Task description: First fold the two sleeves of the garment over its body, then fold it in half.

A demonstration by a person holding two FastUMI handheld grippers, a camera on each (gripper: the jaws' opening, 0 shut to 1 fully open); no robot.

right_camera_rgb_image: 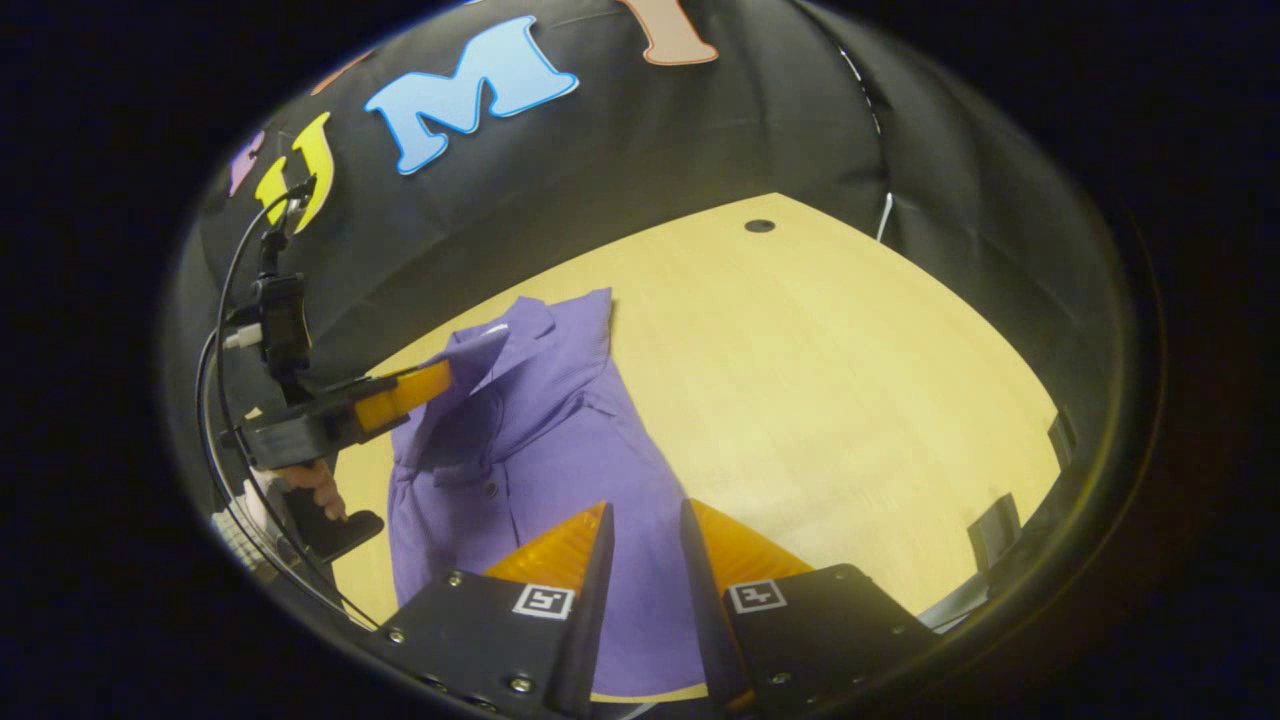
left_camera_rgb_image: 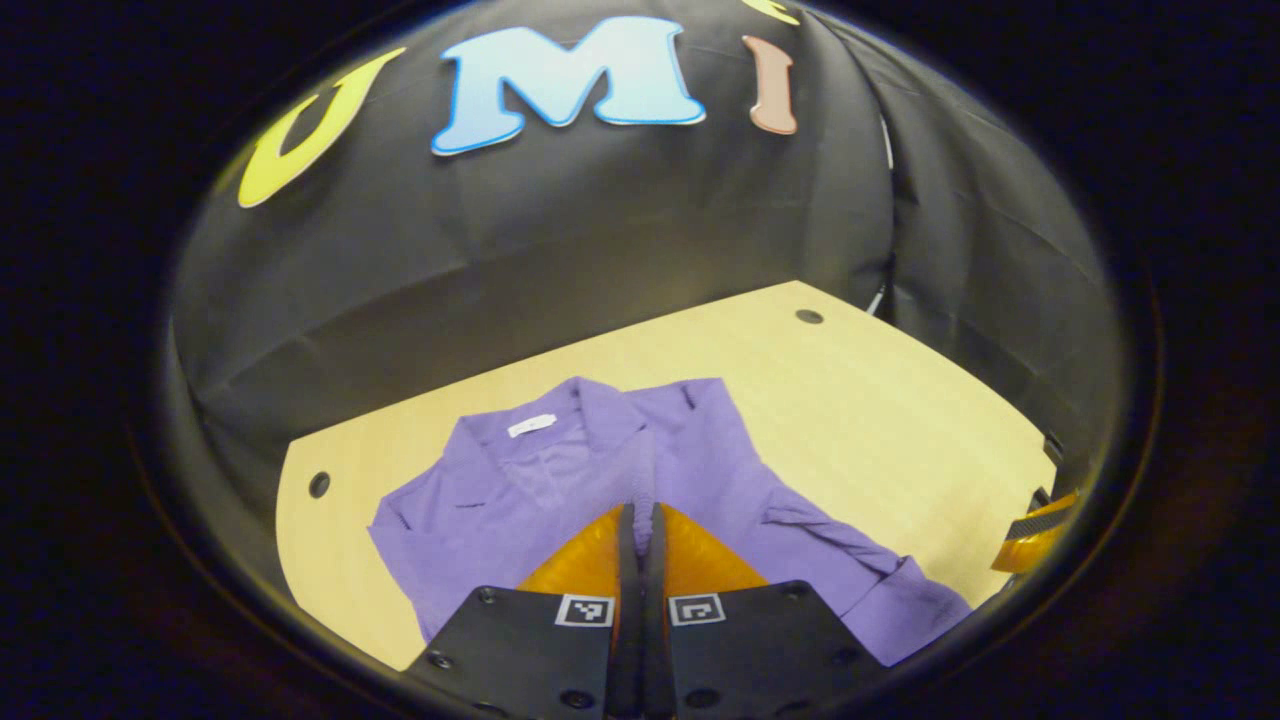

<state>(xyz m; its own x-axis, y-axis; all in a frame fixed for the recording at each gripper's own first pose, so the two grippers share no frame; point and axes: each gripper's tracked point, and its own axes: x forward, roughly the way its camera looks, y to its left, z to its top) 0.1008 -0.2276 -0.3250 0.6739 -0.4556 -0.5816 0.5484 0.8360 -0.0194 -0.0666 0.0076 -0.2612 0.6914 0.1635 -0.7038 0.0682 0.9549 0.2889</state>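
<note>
the purple shirt (left_camera_rgb_image: 560, 480) lay on the wooden table (left_camera_rgb_image: 900, 420), straight ahead of the left gripper (left_camera_rgb_image: 640, 520) and under it, with the collar (left_camera_rgb_image: 600, 410) at the far end from the tool. the fingers of the left gripper were pressed together, and a thin ridge of cloth seemed to run up from between their tips, so i judged that it held a pinch of the shirt, though the contact itself was hard to see. in the right gripper view the left gripper (right_camera_rgb_image: 440, 380) was off to the left, held by a hand (right_camera_rgb_image: 315, 485), with its tips touching the cloth near the collar. the right gripper (right_camera_rgb_image: 645, 530) hung over the near part of the shirt (right_camera_rgb_image: 560, 440) with its fingers apart and nothing between them. the step in hand looked like a sleeve fold that was not finished. the next move called for laying the held cloth flat on the body, and then for the right gripper to take an edge on its side.
</note>
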